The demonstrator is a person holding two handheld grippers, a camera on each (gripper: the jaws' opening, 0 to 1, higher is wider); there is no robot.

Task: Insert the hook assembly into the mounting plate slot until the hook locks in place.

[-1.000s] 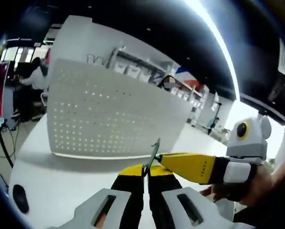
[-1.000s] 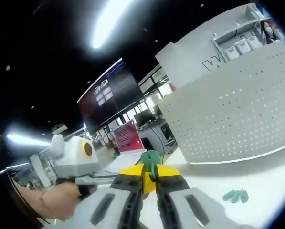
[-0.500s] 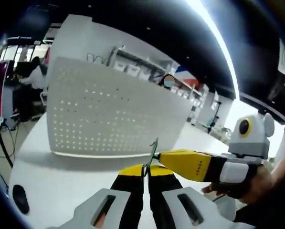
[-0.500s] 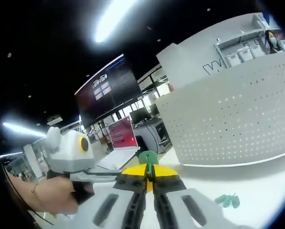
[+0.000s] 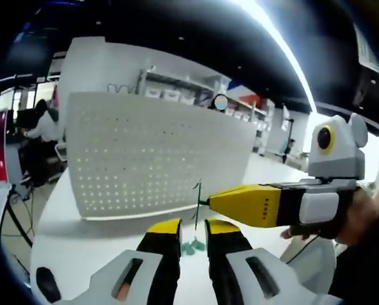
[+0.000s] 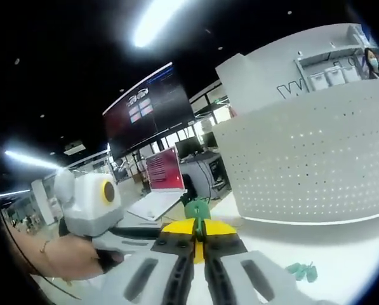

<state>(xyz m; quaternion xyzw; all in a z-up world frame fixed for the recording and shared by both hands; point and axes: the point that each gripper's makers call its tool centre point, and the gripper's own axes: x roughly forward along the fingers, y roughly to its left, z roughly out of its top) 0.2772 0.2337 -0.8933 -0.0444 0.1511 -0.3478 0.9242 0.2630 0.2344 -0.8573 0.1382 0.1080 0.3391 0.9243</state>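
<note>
Holding the hook point(image 6: 198, 212) in my right claw point(image 6: 200, 236), I have its jaws clamped tight on the green piece, which sticks up just past the yellow tips. My left claw point(image 5: 193, 230) stands with its jaws a little apart and nothing between them. Seen from the left, the right claw point(image 5: 240, 204) reaches in from the side and the thin dark edge of the hook point(image 5: 196, 204) hangs just above my left jaws.

Ahead stands the white perforated plate point(image 5: 152, 157), upright on the desk point(image 5: 75, 246), apart from both claws. More small green parts point(image 6: 301, 271) lie loose on the desk in front of it.

To do this step well, I judge I should carry the hook toward the plate, line it up square with one row of holes, and push straight in without twisting, so it seats and catches. I cannot tell from here which hole counts as the slot. My left claw might steady the plate, since it looks free-standing and could slide back under the push. Both should stay low enough to keep plate and hook framed.
</note>
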